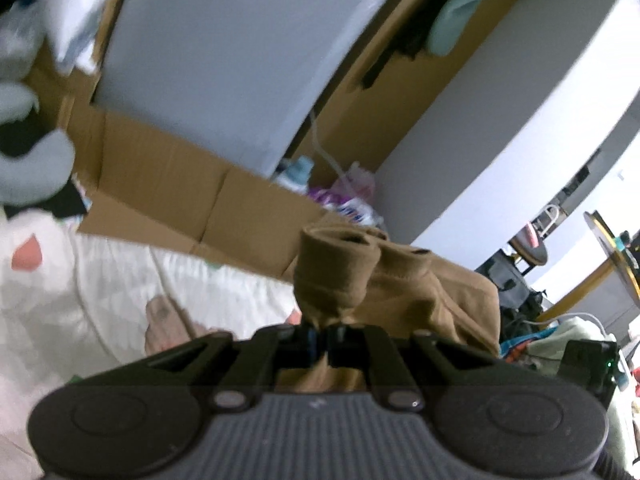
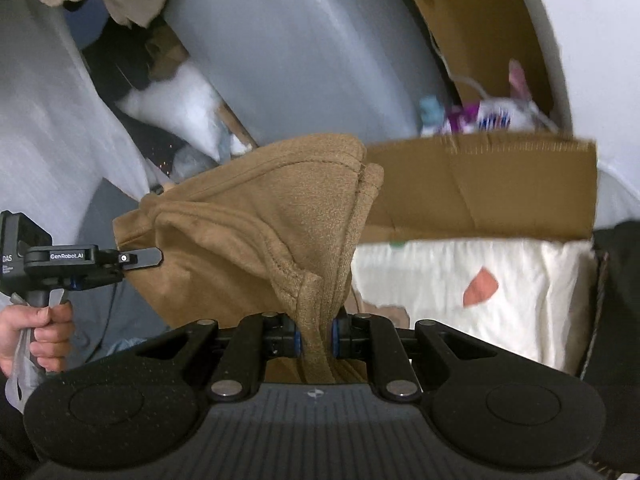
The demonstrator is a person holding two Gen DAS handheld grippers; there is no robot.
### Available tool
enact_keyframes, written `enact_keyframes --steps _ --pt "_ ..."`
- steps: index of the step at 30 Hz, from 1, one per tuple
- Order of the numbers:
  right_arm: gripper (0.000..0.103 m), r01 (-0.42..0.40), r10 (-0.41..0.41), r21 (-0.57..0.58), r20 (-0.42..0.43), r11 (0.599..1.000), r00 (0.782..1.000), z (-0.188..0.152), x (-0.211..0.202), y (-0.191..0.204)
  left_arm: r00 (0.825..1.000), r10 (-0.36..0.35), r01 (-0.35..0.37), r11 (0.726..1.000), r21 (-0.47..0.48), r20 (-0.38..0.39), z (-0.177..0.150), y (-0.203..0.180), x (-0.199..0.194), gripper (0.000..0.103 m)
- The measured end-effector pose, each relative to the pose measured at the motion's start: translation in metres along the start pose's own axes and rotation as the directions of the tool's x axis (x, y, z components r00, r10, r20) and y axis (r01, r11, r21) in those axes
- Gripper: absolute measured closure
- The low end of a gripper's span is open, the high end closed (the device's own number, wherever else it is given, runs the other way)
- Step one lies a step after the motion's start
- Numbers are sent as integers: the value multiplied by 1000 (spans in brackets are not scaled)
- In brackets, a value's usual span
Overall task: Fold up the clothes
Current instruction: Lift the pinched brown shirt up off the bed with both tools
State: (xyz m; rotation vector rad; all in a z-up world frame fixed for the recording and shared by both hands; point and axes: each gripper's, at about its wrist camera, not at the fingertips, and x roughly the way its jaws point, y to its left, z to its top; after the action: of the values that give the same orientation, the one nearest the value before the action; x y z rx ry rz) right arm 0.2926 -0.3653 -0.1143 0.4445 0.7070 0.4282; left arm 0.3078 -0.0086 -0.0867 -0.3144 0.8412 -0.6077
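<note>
Left wrist view, left to right: white quilted bedding with a pink heart-shaped patch (image 1: 100,292) lies at lower left, with a flat brown cardboard sheet (image 1: 168,188) behind it, propped against a grey-white wall panel. The left gripper (image 1: 322,340) sits at centre bottom with its jaws pressed together on a bunched fold of the tan-brown knit sweatshirt (image 1: 400,280). The cloth stands up above the jaws as two rolled humps and drapes off to the right. At the far right is blurred floor clutter with a round wooden-edged piece of furniture; details can't be made out.

Right wrist view, left to right: a person's hand (image 2: 36,336) grips the handle of the other black gripper, the left gripper (image 2: 140,258), at the left edge, with its finger tips at the sweatshirt's left edge. The sweatshirt (image 2: 260,220) hangs spread in the air between the two grippers, clear of the bed, its seams and ribbed hem visible. The right gripper (image 2: 318,340) at centre bottom pinches a gathered ribbed edge of the sweatshirt between its blue-rimmed pads. On the right, the cardboard sheet (image 2: 480,184) stands behind the white bedding (image 2: 460,292), whose pink patch shows.
</note>
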Motion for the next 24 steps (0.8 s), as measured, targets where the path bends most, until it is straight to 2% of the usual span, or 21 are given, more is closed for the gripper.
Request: enact_keyframes --steps 11,20,24 --pt "90 40 -38 -15 96 999 995 33 -97 33 1000 -9 8 997 75 17 31 -99 -52 99" --pt "90 79 -72 -41 157 996 985 67 -179 45 999 -38 36 997 64 34 44 -165 -66 99" --pt "90 109 -96 -62 184 992 978 84 -214 48 996 -77 74 993 90 38 47 -198 -67 99"
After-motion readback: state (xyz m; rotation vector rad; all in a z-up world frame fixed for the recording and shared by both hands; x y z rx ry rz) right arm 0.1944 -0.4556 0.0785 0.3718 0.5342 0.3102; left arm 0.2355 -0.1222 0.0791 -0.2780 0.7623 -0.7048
